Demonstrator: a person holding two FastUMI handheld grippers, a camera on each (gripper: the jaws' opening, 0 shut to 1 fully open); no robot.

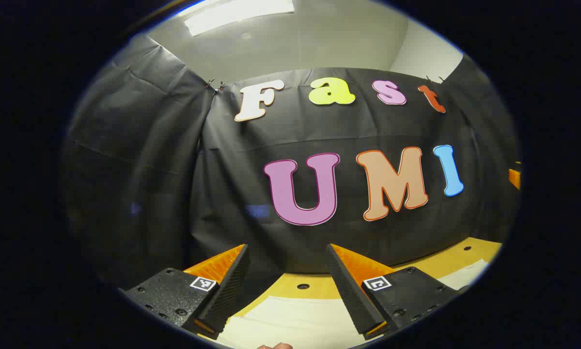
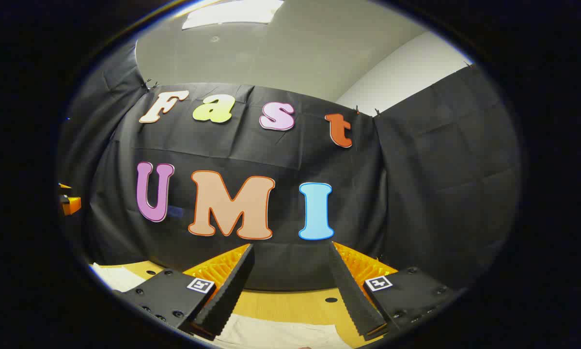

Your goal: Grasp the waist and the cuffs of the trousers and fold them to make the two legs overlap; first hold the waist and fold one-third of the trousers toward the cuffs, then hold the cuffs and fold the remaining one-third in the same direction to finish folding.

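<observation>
— What's closest to you on the left?

— My left gripper (image 1: 286,252), fingers spread wide with nothing between them. Just below and beyond them lie the trousers (image 1: 300,317), pale cloth flat on the table (image 1: 319,287). At the very bottom edge of the left gripper view a bit of my hand (image 1: 275,346) peeks in.

— And on the right?

— My right gripper (image 2: 290,249) stands the same way: fingers apart, pinching nothing. The pale trousers (image 2: 280,334) lie under the gap between them, on the wooden table (image 2: 290,300), which has small round holes in it. A further patch of the cloth shows low at the left edge of the right gripper view.

— Is either tool touching the cloth?

— I cannot tell; the fingertips sit above it in both views, pointed out over the table rather than down at it.

— What is behind?

— The black wall (image 1: 232,184) hangs at the table's far edge, creased and clipped at the top. Above it, a pale ceiling (image 2: 280,53) with a bright light panel (image 1: 237,12).
</observation>
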